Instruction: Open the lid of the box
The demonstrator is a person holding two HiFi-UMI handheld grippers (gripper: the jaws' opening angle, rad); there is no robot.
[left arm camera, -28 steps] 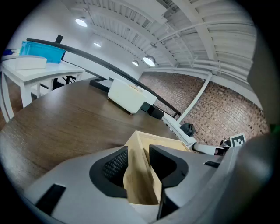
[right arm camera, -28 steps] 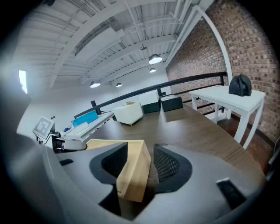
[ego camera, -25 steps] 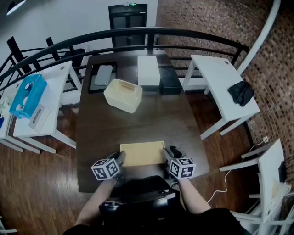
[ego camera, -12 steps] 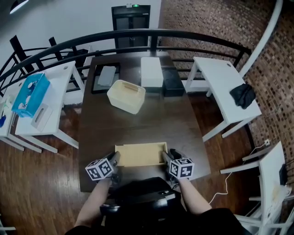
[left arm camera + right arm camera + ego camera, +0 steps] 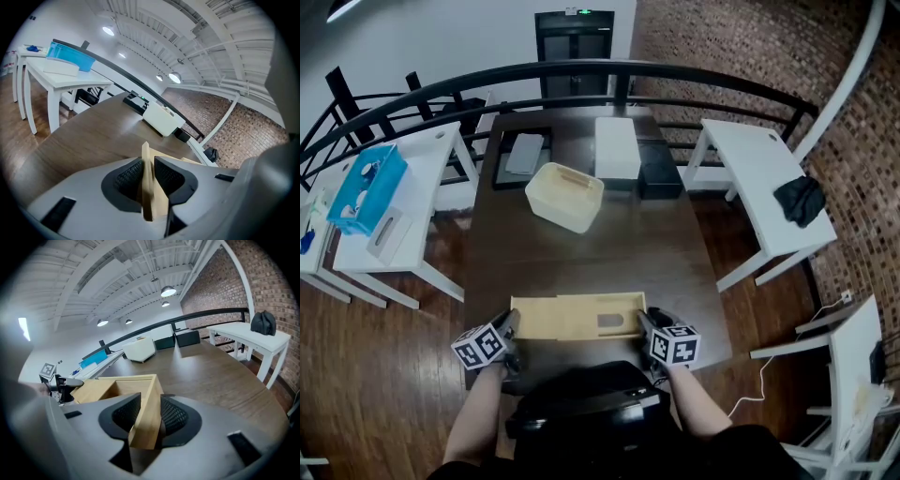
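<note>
A light wooden box (image 5: 617,322) lies near the table's front edge. Its thin sliding lid (image 5: 546,318) is drawn out to the left, so part of the inside shows. My left gripper (image 5: 508,332) is at the lid's left end. In the left gripper view the gripper (image 5: 148,169) has the lid's edge (image 5: 146,157) clamped between its pads, its jaws still closing. My right gripper (image 5: 645,329) is at the box's right end. In the right gripper view this gripper (image 5: 146,414) has its jaws closing on the box wall (image 5: 151,392), pads against the wood.
Farther back on the dark table (image 5: 581,253) stand a cream bin (image 5: 564,195), a white box (image 5: 617,148), a black box (image 5: 660,171) and a black tray (image 5: 523,155). White side tables flank it, with a blue box (image 5: 366,187) at the left and a black cloth (image 5: 799,199) at the right.
The left gripper has moved left with the lid, sliding it off and exposing the box's inside. The right gripper stays at the right end.
</note>
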